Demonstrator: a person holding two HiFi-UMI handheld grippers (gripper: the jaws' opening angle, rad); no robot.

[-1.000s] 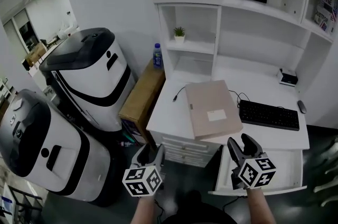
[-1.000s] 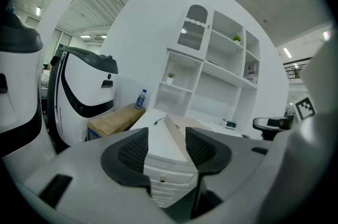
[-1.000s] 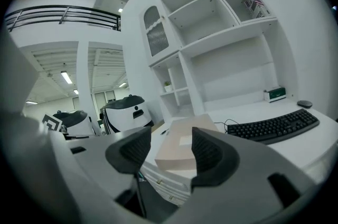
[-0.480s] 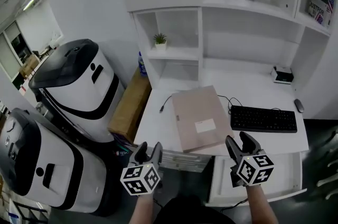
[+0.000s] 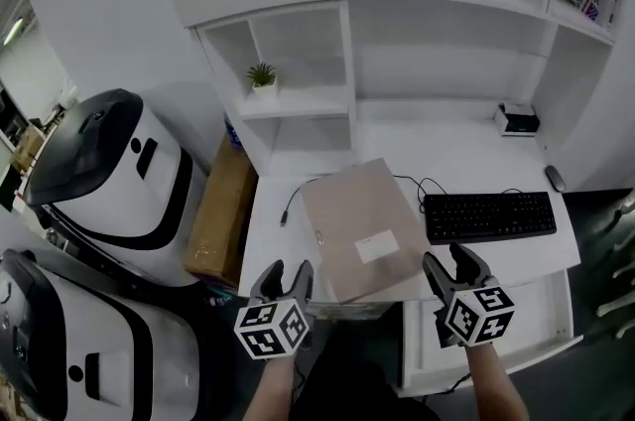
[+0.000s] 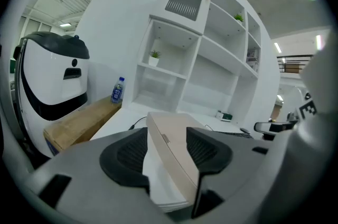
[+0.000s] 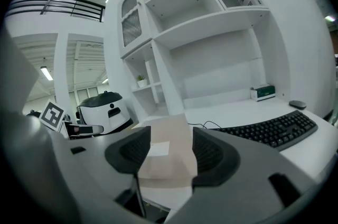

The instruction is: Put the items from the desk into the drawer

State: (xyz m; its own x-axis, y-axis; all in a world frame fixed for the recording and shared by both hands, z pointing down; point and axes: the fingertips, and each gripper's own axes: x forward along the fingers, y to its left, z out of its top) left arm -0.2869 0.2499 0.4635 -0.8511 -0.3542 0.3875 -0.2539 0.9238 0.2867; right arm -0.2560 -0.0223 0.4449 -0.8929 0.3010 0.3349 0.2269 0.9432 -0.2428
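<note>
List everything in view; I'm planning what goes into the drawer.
Flat beige cardboard box: one, beige, desk front.
Black computer keyboard: one, black, desk right.
Thin black cable: one, black, left of box.
Dark oval mouse: one, dark, desk's right edge.
Small white device: one, white, desk back.
White drawer: one, open, under keyboard.
Small potted plant: one, green, left shelf.
Large white machines: two, black-topped, floor left.
Left gripper, right gripper: open, empty, before desk.
</note>
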